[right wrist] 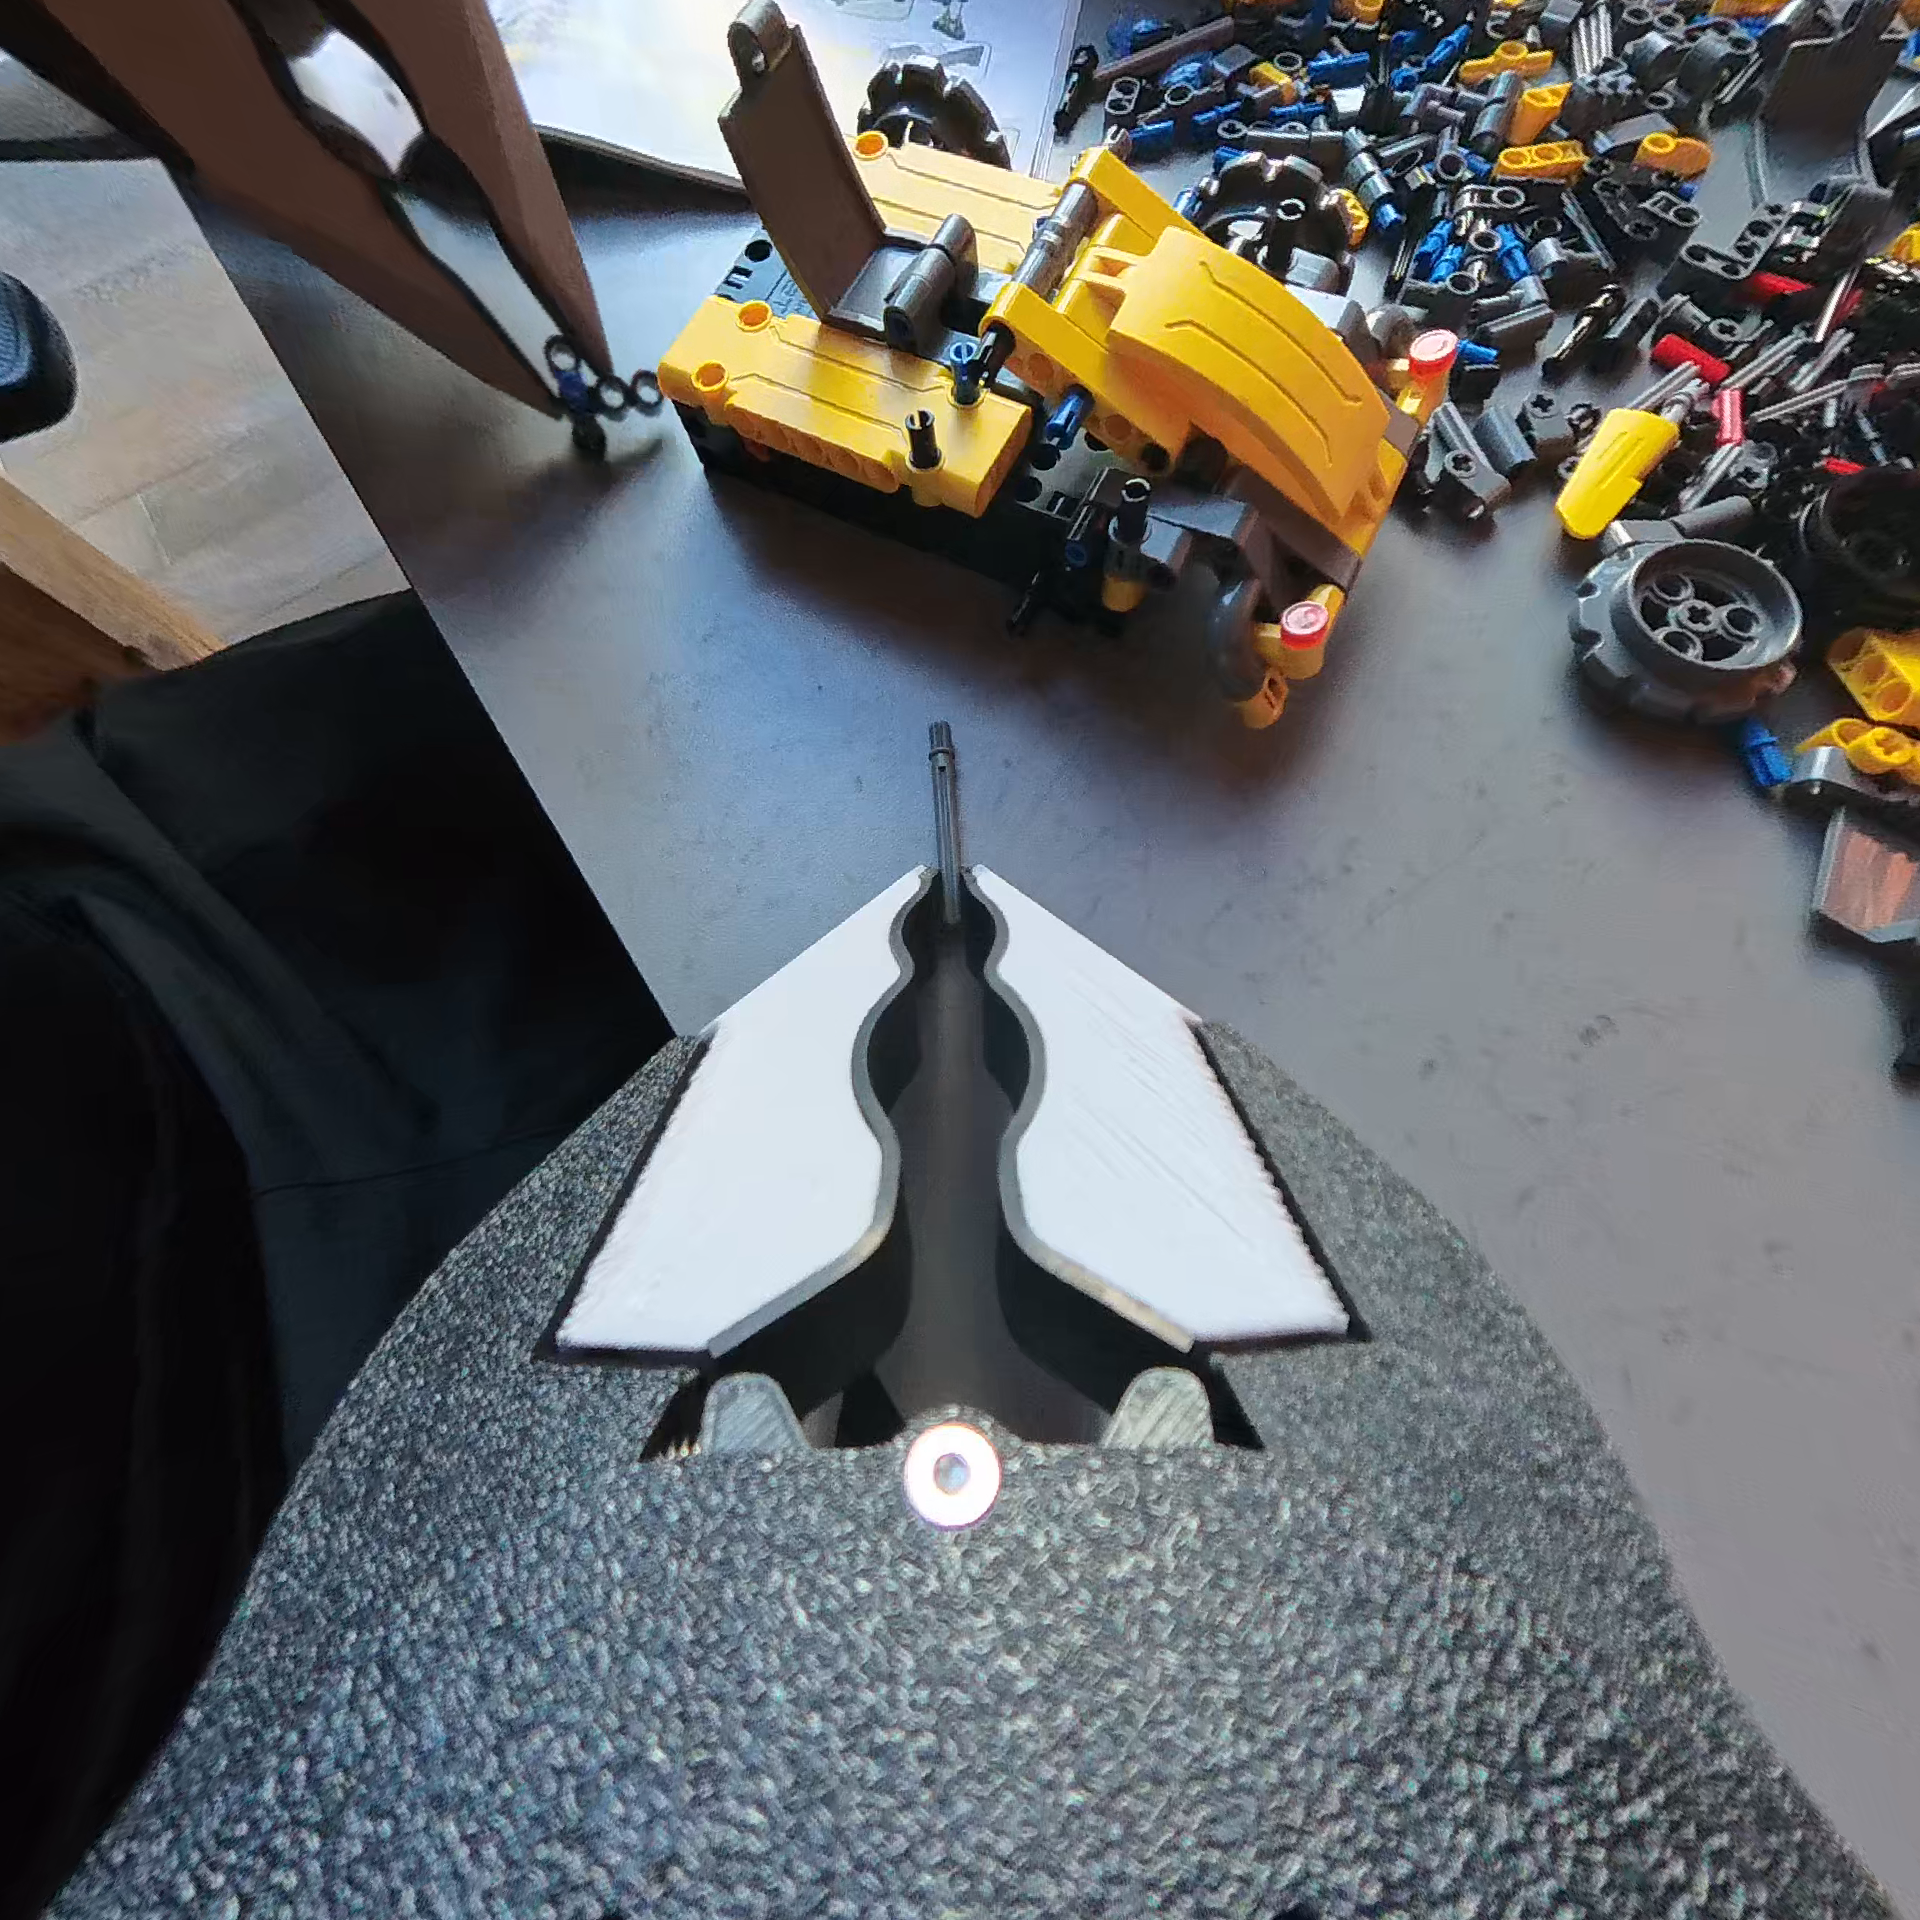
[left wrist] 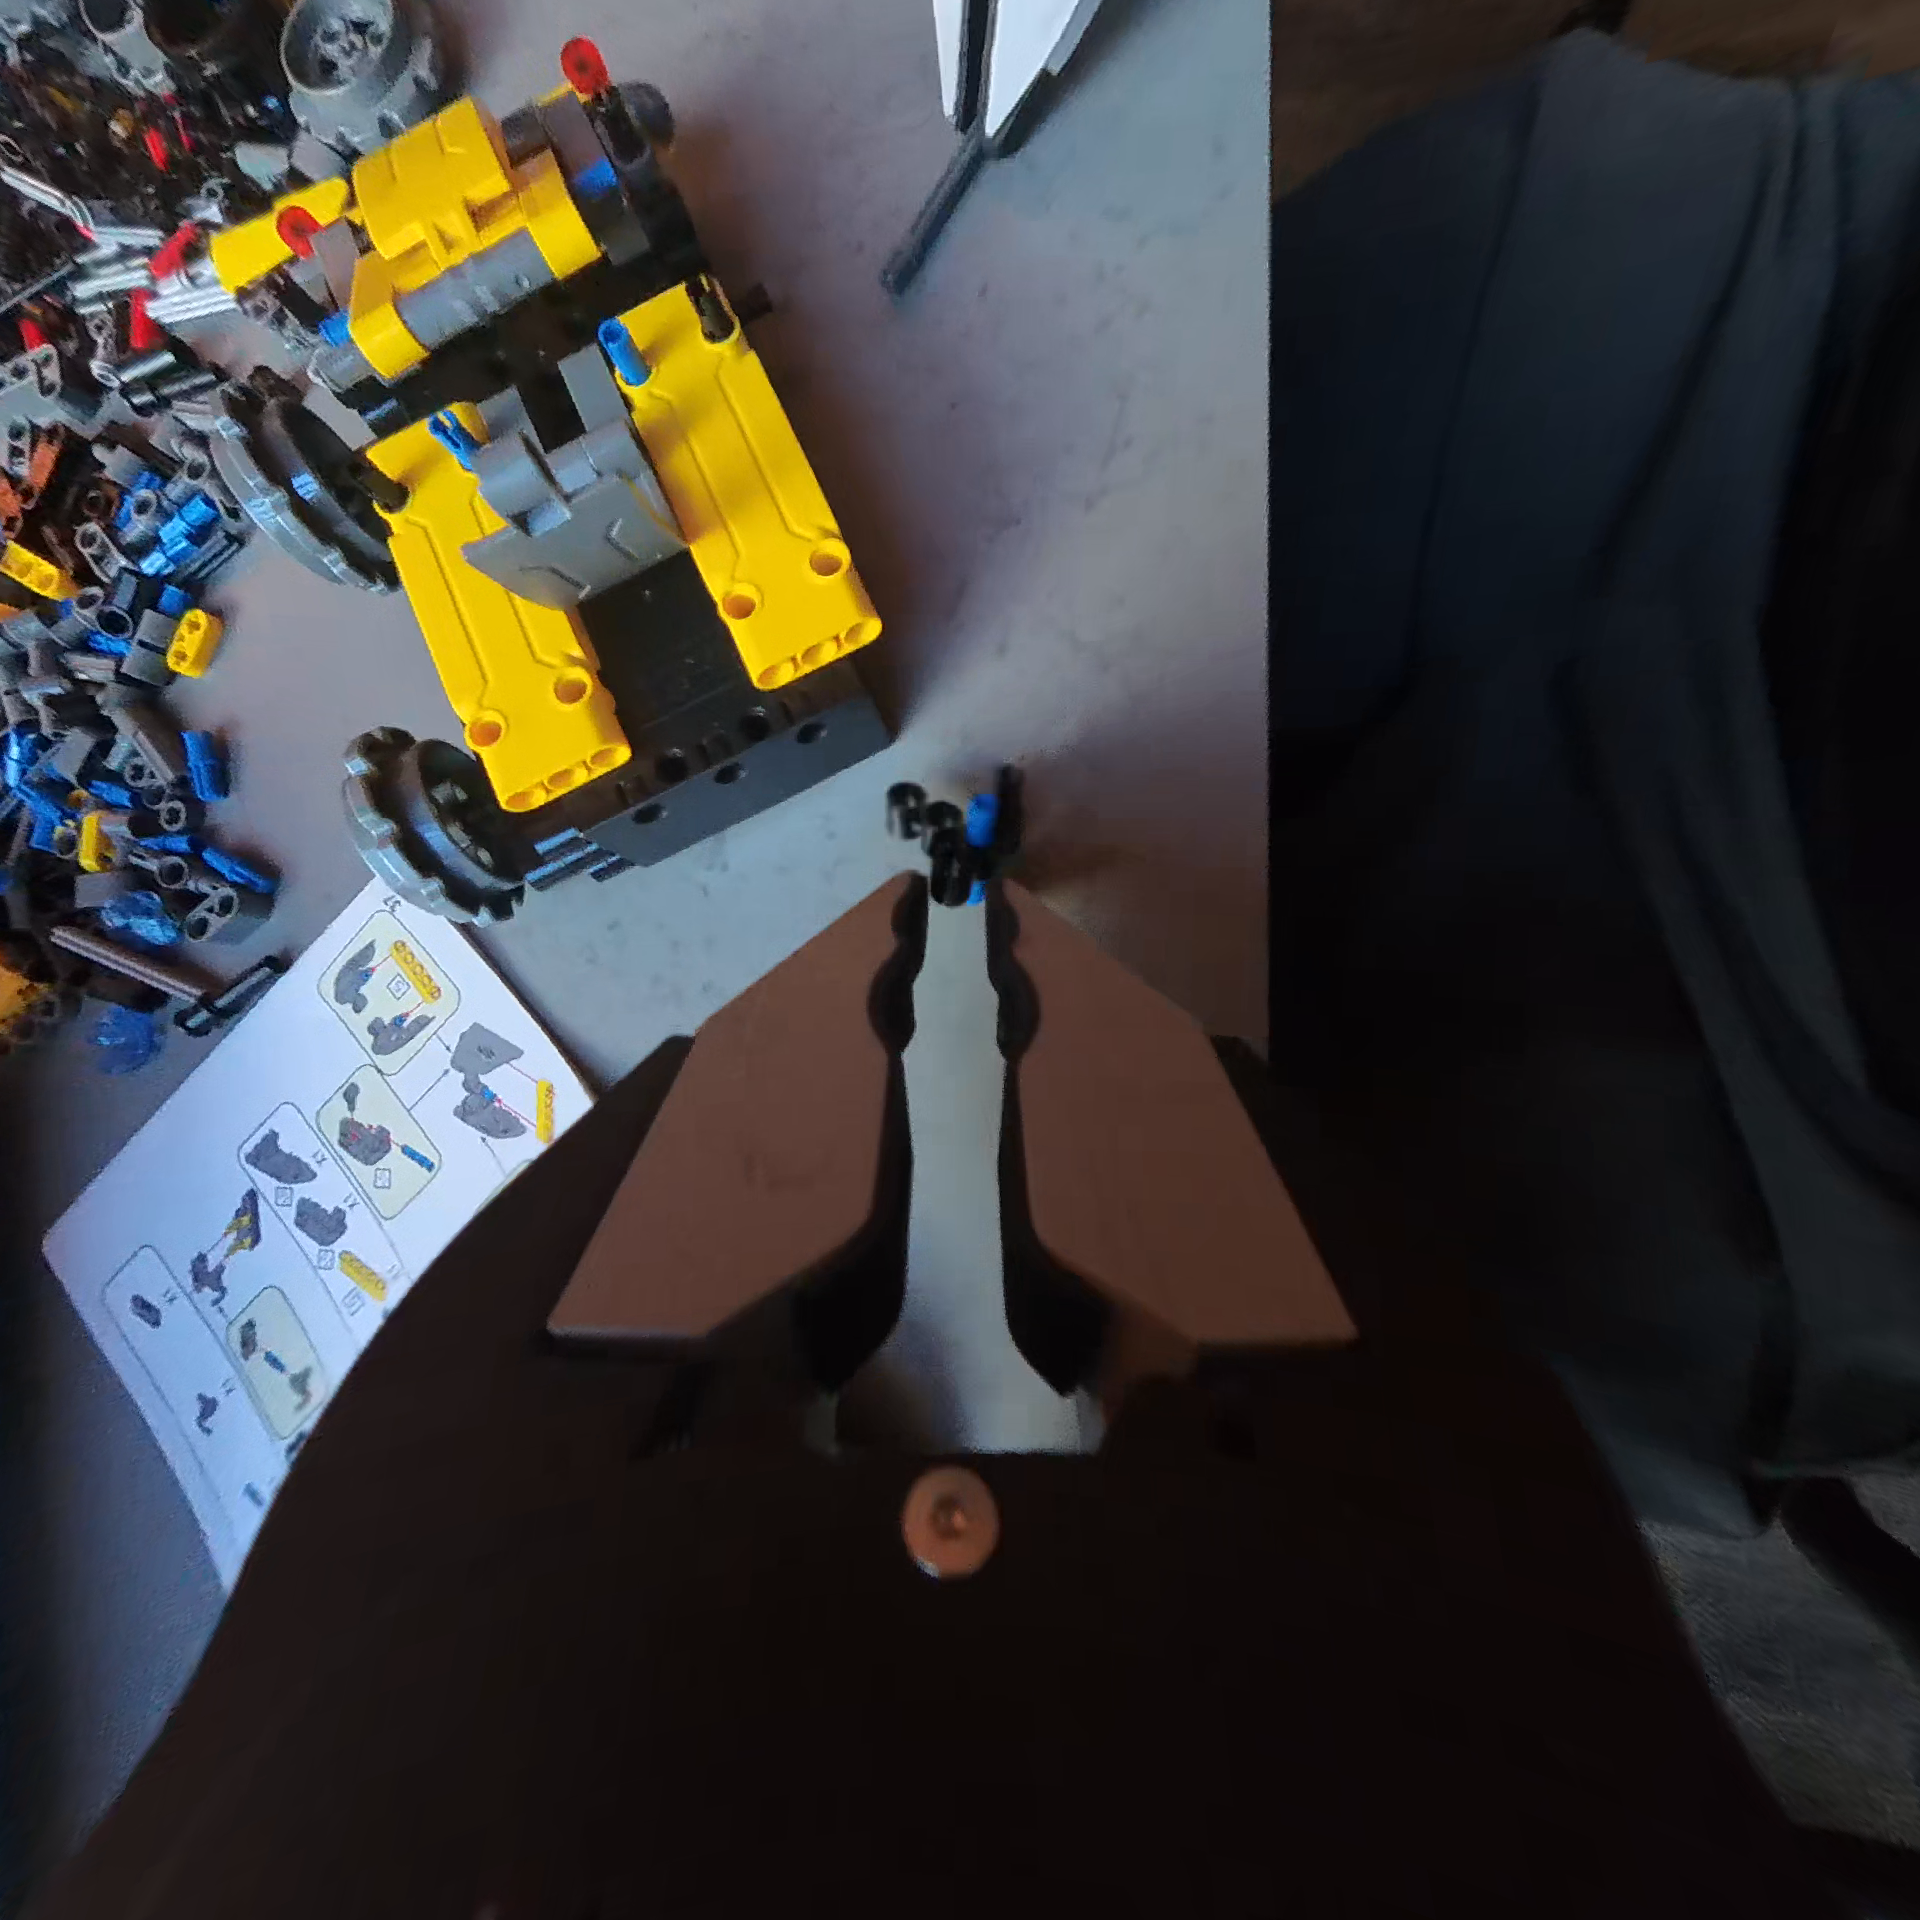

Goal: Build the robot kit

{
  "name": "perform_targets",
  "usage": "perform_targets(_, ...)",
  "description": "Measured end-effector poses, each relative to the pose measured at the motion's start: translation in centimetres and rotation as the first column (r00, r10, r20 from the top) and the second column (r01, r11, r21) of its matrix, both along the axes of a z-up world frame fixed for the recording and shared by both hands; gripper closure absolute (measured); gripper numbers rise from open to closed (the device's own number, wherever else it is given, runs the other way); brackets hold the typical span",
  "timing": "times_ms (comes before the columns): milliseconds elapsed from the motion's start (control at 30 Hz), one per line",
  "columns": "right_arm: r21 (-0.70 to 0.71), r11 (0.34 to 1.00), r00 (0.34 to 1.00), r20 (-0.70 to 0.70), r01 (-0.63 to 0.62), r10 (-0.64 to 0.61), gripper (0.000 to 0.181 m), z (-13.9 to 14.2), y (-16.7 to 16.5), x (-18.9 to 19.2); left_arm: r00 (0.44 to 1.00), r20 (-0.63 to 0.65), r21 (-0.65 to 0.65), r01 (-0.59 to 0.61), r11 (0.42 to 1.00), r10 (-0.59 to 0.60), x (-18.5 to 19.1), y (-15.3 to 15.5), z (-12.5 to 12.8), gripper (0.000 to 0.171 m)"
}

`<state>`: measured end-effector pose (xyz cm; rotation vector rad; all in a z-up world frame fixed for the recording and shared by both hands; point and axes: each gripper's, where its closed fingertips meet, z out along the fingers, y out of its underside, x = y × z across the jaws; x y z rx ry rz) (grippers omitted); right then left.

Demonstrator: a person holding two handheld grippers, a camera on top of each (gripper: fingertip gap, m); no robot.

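Observation:
My left gripper [left wrist: 956,894], with brown fingers, is shut on a small black connector piece with blue pins [left wrist: 961,831], held just above the grey table near its edge. It also shows in the right wrist view [right wrist: 587,400], top left, with the same piece [right wrist: 608,400]. My right gripper [right wrist: 951,883], with white fingers, is shut on a thin dark axle rod [right wrist: 945,821] that sticks out forward. A half-built yellow and black toy vehicle [left wrist: 582,499] stands on the table; it also shows in the right wrist view [right wrist: 1039,395], ahead of both grippers.
A heap of loose building parts [left wrist: 104,582] lies left of the vehicle, and right of it in the right wrist view [right wrist: 1662,260]. An open instruction booklet [left wrist: 312,1164] lies near the left gripper. A loose grey wheel [right wrist: 1683,623] lies nearby. The table edge [left wrist: 1270,520] borders dark cloth. About 15 centimeters separates my right fingertips from the loose grey wheel [right wrist: 1683,623]. My left wrist view [left wrist: 367,50] looks at it from another angle.

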<state>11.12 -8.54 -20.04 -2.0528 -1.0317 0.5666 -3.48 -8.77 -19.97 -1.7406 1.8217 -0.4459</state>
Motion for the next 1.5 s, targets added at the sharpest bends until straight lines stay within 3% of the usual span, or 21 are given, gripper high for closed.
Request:
perform_targets(133,-0.001,1.000,1.000,-0.028,0.004,-0.004,0.178,0.2,-0.1,0.1,0.999,0.035,-0.012,-0.025,1.000,0.025,-0.5,-0.2,0.4,0.155)
perform_targets(333,-0.026,1.000,0.993,-0.114,-0.016,0.013,0.178,1.4,-0.7,-0.8,0.967,0.175,-0.005,-0.185,0.983,0.183,-1.6,0.1,3.3,0.155)
perform_targets(467,-0.011,0.998,0.986,-0.158,-0.058,0.055,0.178,3.2,-2.0,-1.9,0.895,0.371,-0.126,-0.218,0.968,0.249,0.6,-5.7,5.3,0.161)
perform_targets(533,0.001,0.997,0.981,-0.179,-0.078,0.076,0.178,3.9,-2.8,-2.6,0.865,0.416,-0.123,-0.251,0.960,0.279,1.5,-7.9,4.6,0.167)
perform_targets(700,0.017,0.995,0.971,-0.217,-0.099,0.100,0.178,5.3,-3.5,-4.6,0.871,0.443,-0.181,-0.147,0.973,0.214,3.7,-12.5,1.9,0.159)
perform_targets(800,0.019,0.995,0.974,-0.199,-0.103,0.104,0.178,5.6,-3.4,-5.6,0.877,0.441,-0.104,-0.164,0.981,0.193,3.2,-12.5,1.0,0.155)
perform_targets(900,0.006,0.993,0.975,-0.189,-0.118,0.117,0.178,5.6,-3.5,-6.7,0.852,0.492,-0.020,-0.195,0.981,0.180,2.5,-11.8,2.1,0.154)
perform_targets(1100,-0.008,0.988,0.974,-0.170,-0.152,0.148,0.178,5.3,-3.9,-8.9,0.855,0.483,-0.023,-0.201,0.979,0.187,2.1,-11.0,1.9,0.150)
perform_targets(1200,-0.005,0.984,0.971,-0.161,-0.179,0.176,0.178,5.0,-4.3,-9.7,0.845,0.470,-0.060,-0.255,0.965,0.253,1.3,-9.6,1.8,0.147)
perform_targets(1367,-0.018,0.976,0.961,-0.182,-0.216,0.209,0.178,4.6,-5.3,-10.2,0.823,0.493,0.027,-0.338,0.941,0.281,-0.3,-6.3,5.1,0.150)
perform_targets(1500,-0.048,0.968,0.947,-0.223,-0.247,0.231,0.177,4.8,-6.3,-9.8,0.928,0.352,0.217,-0.206,0.954,0.120,0.8,-5.0,5.0,0.155)
